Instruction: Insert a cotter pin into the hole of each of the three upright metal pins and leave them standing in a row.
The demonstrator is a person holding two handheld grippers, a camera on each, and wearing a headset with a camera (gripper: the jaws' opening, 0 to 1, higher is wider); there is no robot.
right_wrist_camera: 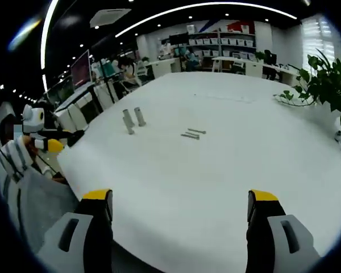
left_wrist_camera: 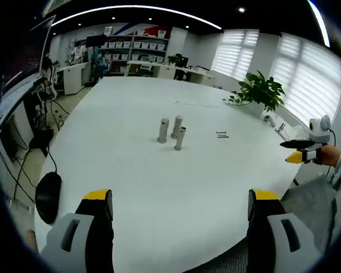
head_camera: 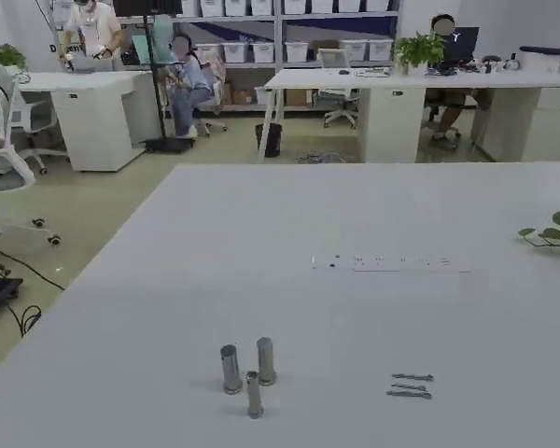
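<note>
Head view: a white table [head_camera: 168, 280] takes up most of the frame. At lower centre-left, three metal pins [head_camera: 254, 394] stand upright in a tight cluster, two behind and one in front, not in a line. Whether anything sits in their holes is too small to tell. At lower right, three cotter pins [head_camera: 411, 385] lie flat on the table, side by side, well apart from the metal pins. Leaves of a potted plant [head_camera: 555, 231] enter at the right edge. Left gripper view: the left gripper [left_wrist_camera: 180, 196] rises from the bottom edge over the near edge of the table. Its yellow-tipped jaws are spread wide with nothing between them. The metal pins stand near frame centre, with the cotter pins to their right and the potted plant at upper right. Right gripper view: at the left edge the left gripper shows beside a striped sleeve [right_wrist_camera: 11, 162], off the table. The metal pins are at upper left of centre and the cotter pins just right of them. The right gripper [right_wrist_camera: 180, 196] sits at the bottom, jaws likewise spread wide and empty.
</note>
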